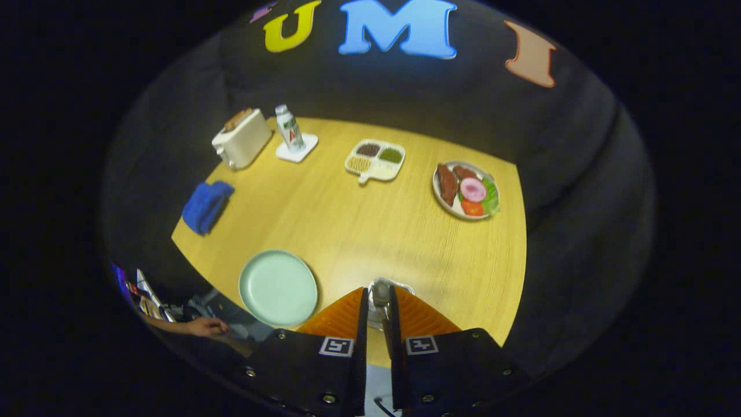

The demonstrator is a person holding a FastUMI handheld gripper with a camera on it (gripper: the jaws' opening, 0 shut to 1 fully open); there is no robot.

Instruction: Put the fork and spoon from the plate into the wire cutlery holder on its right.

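While the plate (278, 288) lies bare of fork and spoon, the gripper (379, 289) hangs just right of it, presumably over the holder's spot, its fingers nearly closed around a silvery object (380, 297); whether they grip it cannot be told.

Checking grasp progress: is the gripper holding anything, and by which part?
The gripper is shut on a silvery utensil, probably by its handle; whether fork or spoon cannot be told. The plate is bare.
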